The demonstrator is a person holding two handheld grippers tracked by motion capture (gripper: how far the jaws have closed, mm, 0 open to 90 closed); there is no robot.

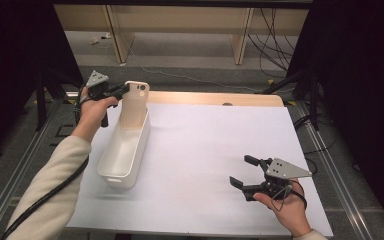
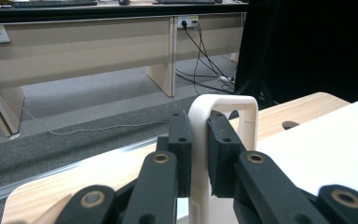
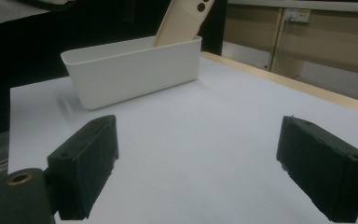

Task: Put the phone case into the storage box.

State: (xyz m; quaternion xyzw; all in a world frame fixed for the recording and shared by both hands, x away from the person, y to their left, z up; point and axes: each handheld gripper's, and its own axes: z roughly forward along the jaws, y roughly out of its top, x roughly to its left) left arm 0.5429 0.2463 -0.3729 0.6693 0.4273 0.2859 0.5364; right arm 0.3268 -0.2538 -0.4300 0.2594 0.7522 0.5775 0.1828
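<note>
- Left gripper [image 1: 125, 90] sits at the far left corner of the worktop [image 1: 205, 150], and its jaws are clamped on the top edge of a cream phone case [image 1: 135, 102].
- In the left gripper view you can see it pretty clearly: both black pads [image 2: 181, 149] press on either side of the case's thin edge [image 2: 200, 154], with the rounded top corner of the case poking up above them.
- The phone case stands nearly upright, leaning a bit, with its lower end down inside the far end of a white rectangular bin [image 1: 125, 147]. The camera cutout holes are up near its top.
- The bin is on the left side of the white sheet covering the worktop, long axis running front to back. Apart from the case, I can't spot anything else inside it.
- Right gripper [image 1: 242, 172] is way over at the near right of the worktop, well apart from the bin. Jaws are spread wide with nothing between them.
- From the right gripper view, the two pads [image 3: 86, 163] frame bare white sheet, with the bin [image 3: 135, 65] and the case [image 3: 182, 21] sticking out of it farther off.
- Wooden edge of the worktop [image 1: 215, 97] shows along the far side, past the white sheet.
</note>
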